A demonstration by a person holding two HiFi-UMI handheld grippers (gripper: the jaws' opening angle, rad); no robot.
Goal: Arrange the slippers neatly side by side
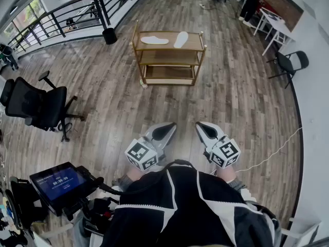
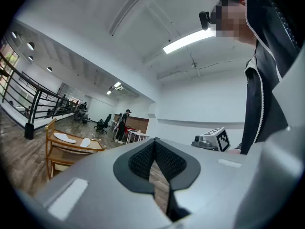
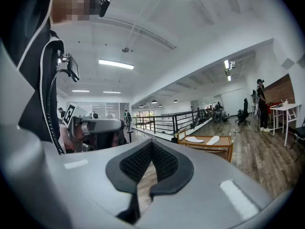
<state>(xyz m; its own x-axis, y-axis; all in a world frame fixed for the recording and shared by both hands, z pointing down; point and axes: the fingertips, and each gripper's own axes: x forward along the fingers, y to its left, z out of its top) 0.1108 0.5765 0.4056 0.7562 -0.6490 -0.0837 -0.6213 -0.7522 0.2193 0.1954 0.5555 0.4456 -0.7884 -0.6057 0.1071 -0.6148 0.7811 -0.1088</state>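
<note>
I see flat white slippers lying splayed on the top shelf of the wooden cart. Well apart from it, my left gripper and right gripper are closed and empty.

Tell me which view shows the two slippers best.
The head view: it looks down on the wooden cart, one slipper lying crosswise on top, the other slipper slanted beside it, apart. Both gripper views show them small, distant and nearly edge-on.

White left slipper and right slipper lie apart — splayed, perhaps upside-down — atop the wooden cart.
</note>
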